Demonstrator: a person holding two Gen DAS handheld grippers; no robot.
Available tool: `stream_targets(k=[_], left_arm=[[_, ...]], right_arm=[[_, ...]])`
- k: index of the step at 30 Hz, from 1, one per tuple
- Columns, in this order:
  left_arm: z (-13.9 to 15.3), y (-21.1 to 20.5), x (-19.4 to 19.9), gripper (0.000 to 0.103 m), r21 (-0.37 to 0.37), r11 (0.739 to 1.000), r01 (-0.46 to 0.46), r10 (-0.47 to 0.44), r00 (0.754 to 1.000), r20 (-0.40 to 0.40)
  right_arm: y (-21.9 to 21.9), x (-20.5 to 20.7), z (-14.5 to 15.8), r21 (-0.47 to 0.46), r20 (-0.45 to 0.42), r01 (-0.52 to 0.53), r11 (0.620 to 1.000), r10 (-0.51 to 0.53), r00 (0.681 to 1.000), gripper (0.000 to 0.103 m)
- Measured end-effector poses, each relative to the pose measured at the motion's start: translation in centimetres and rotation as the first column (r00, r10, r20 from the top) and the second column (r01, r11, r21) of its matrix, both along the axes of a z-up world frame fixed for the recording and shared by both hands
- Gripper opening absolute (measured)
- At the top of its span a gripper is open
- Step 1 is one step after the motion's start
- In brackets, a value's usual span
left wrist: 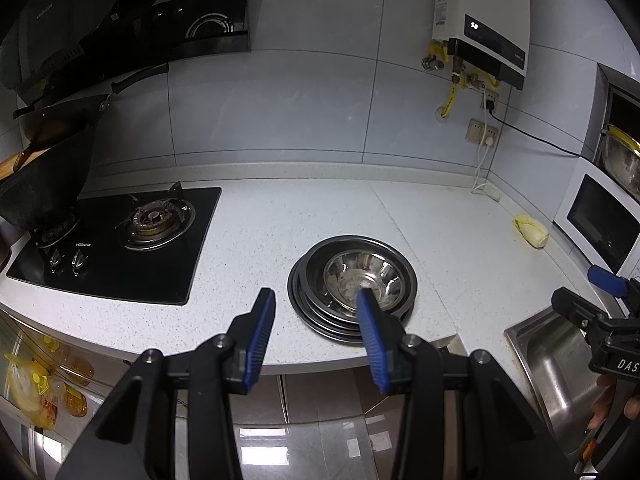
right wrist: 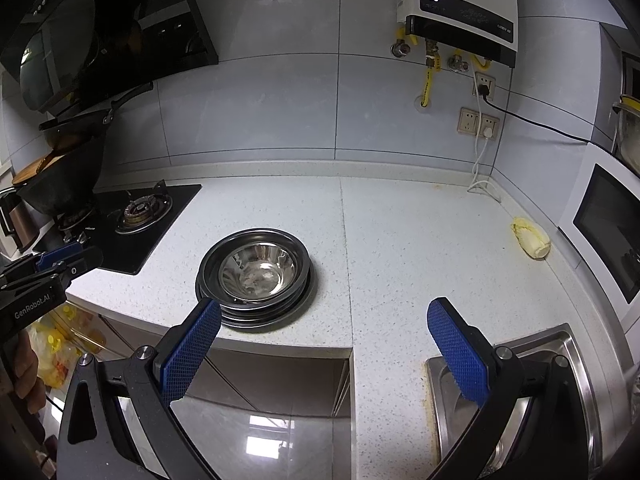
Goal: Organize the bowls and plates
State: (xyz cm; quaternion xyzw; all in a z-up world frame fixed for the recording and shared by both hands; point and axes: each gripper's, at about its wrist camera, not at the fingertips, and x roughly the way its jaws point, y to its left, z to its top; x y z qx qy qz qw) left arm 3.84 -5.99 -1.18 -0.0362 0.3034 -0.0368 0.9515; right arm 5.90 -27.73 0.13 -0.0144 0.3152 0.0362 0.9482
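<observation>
Both grippers [left wrist: 316, 300] [right wrist: 324, 312] gape wide; shiny steel bowl [right wrist: 258, 270] tops perhaps four round plates [right wrist: 276, 314].

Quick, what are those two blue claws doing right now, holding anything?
Left gripper: open, holding nothing.
Right gripper: open, holding nothing.

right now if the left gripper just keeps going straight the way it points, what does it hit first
Probably the stack of steel plates with the bowl on top: the open left gripper is aimed at the stack's left rim. Height above the counter is unclear, so it might pass over.
</observation>
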Motion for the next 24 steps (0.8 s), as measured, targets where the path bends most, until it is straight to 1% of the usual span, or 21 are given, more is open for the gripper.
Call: stream_targets(k=[7,24], left_arm=[[-0.06,0.13,0.00,0.041,0.006,1.000,-0.013,0.013,1.000,0.013],[0.05,0.52,0.08,0.041,-0.002,1.000,-0.003,0.003,1.000,0.003]], right_arm=[[0.31,0.14,-0.01,-0.007,0.001,-0.004,1.000,0.004,1.000,0.101],[0.85,0.35,-0.08,-0.010,0.000,-0.011,1.000,0.011,1.000,0.101]])
